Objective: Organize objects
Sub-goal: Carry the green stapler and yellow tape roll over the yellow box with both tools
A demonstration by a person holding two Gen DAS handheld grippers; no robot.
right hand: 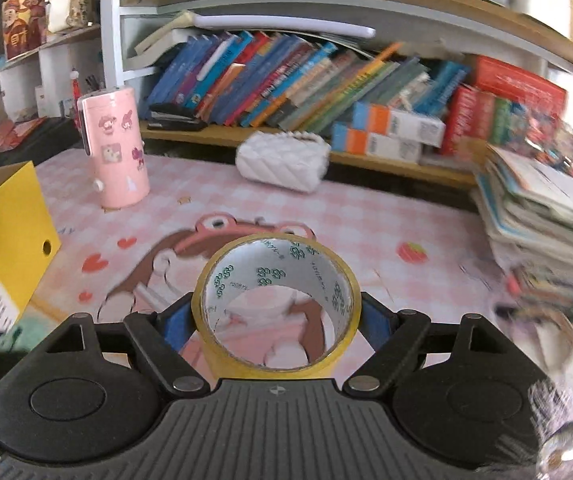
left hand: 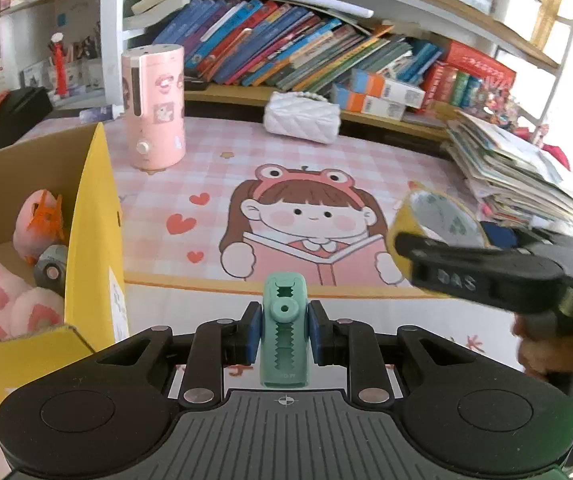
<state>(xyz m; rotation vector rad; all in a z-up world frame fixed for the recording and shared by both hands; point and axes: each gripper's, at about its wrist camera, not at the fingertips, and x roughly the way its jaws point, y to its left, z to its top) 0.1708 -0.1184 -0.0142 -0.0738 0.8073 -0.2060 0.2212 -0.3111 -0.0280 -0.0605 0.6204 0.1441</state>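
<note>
My left gripper [left hand: 285, 330] is shut on a mint-green toothed clip [left hand: 284, 308], which stands upright between its blue pads above the near edge of the pink desk mat [left hand: 206, 168]. Over the mat my right gripper [right hand: 276, 320] holds a roll of yellow tape [right hand: 286, 258], both pads pressing its sides, the hole facing the camera. In the left wrist view that tape roll [left hand: 434, 216] and the right gripper's black finger [left hand: 478, 276] hang at the right. An open yellow cardboard box [left hand: 94, 240] stands on the left, with pink plush toys [left hand: 2, 300] inside.
A pink cylindrical humidifier [left hand: 154, 108] and a white quilted bag [left hand: 302, 116] stand at the back of the mat. A slumped pile of books and papers [left hand: 518, 172] fills the right side. Behind runs a shelf of leaning books [left hand: 286, 48].
</note>
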